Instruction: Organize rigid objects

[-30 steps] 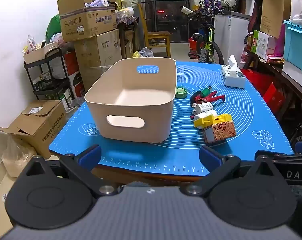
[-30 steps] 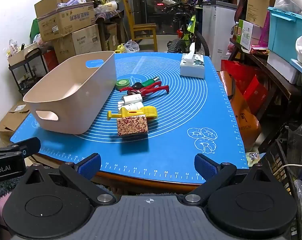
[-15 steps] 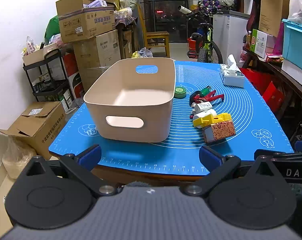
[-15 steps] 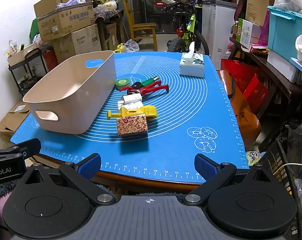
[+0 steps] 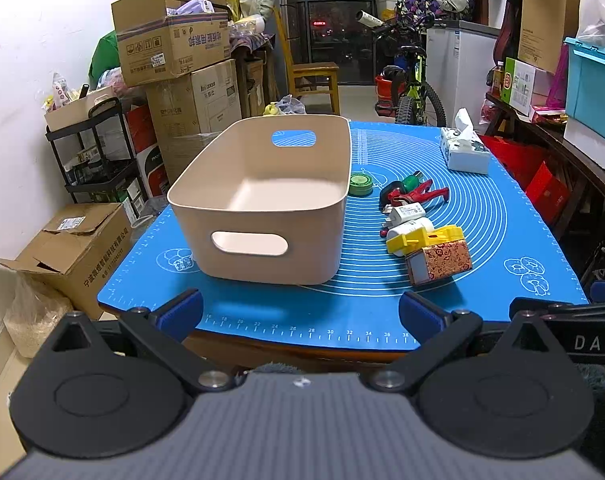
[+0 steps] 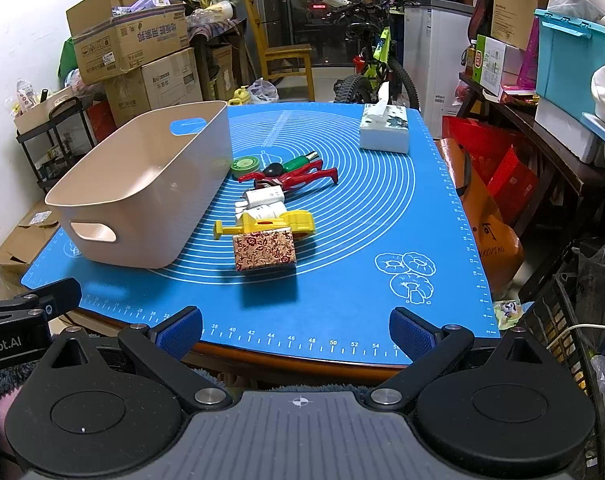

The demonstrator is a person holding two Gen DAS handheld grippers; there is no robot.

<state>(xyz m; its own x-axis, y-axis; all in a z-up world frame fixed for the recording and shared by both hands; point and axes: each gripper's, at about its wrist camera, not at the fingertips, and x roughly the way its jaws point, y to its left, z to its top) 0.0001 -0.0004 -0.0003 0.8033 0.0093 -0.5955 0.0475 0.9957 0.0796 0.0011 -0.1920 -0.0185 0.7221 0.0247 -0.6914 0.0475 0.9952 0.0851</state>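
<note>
An empty beige basket (image 5: 262, 200) (image 6: 142, 200) stands on the left of the blue mat (image 5: 502, 240) (image 6: 382, 220). To its right lies a row of small objects: a patterned red box (image 5: 440, 262) (image 6: 264, 249), a yellow tool (image 5: 422, 238) (image 6: 278, 222), a white bottle (image 6: 264, 212), a white charger (image 5: 406, 212) (image 6: 264, 196), red pliers (image 5: 416, 194) (image 6: 298, 176), a green marker (image 6: 298, 164) and a green round tin (image 5: 360, 183) (image 6: 245, 165). My left gripper (image 5: 300, 310) and right gripper (image 6: 296, 328) are both open and empty, held at the table's near edge.
A tissue box (image 5: 464, 152) (image 6: 384, 130) sits at the mat's far right. Cardboard boxes (image 5: 174, 48), a black rack (image 5: 94, 152), a chair (image 5: 314, 76) and a bicycle (image 5: 414, 88) stand behind the table. Shelves with bins (image 6: 574, 64) are to the right.
Both views have shifted only slightly; nothing on the table moved and both grippers stay open.
</note>
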